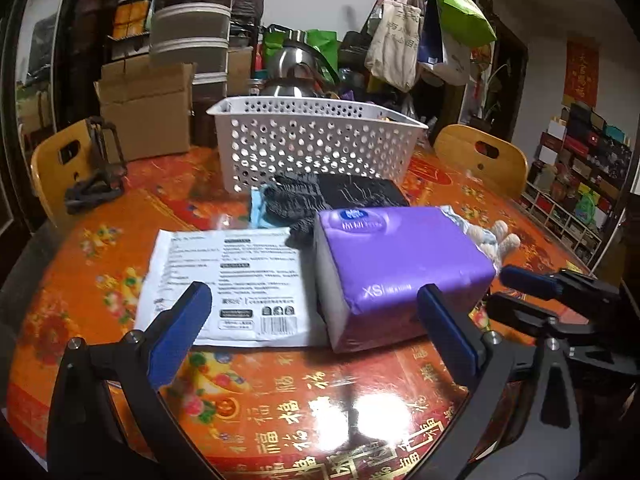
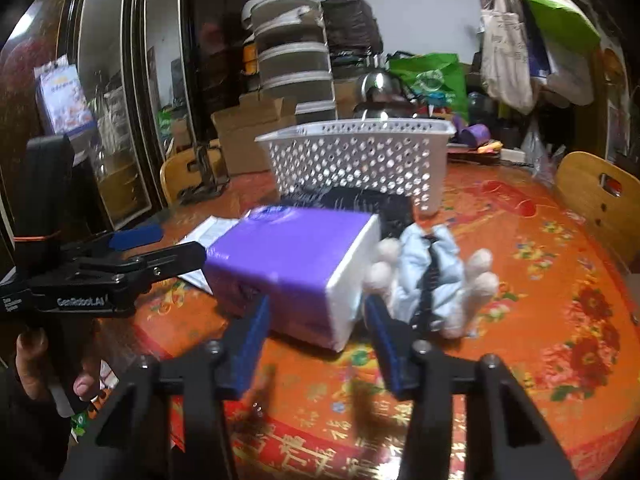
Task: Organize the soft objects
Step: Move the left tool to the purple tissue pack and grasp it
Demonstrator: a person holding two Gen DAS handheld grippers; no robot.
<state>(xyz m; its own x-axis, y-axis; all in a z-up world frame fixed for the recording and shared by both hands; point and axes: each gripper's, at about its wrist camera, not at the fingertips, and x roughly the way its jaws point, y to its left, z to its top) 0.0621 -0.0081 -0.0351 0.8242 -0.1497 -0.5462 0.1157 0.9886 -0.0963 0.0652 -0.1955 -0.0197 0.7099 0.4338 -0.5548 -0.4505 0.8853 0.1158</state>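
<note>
At the left of the surface (image 1: pixel 120 208) lies a flat white packet (image 1: pixel 224 280), printed side up. Just right of it, overlapping its edge, sits the purple tissue pack (image 1: pixel 400 264), with dark knitted cloth (image 1: pixel 320 196) behind it and a pale blue and white glove (image 2: pixel 432 276) against its right end. The white basket (image 1: pixel 312 140) stands further back, well apart from both tools.

The left gripper (image 1: pixel 312 328) hovers low over the packet and the near corner of the tissue pack, its fingers (image 1: pixel 176 332) spread wide and holding nothing. The right gripper (image 2: pixel 316 344) hangs tilted downward, its fingers half open and empty, framing the white end of the tissue pack.

I'd say the tissue pack is next: better to straddle its short end squarely and squeeze gently, so the soft pack doesn't buckle or drag the glove along.
</note>
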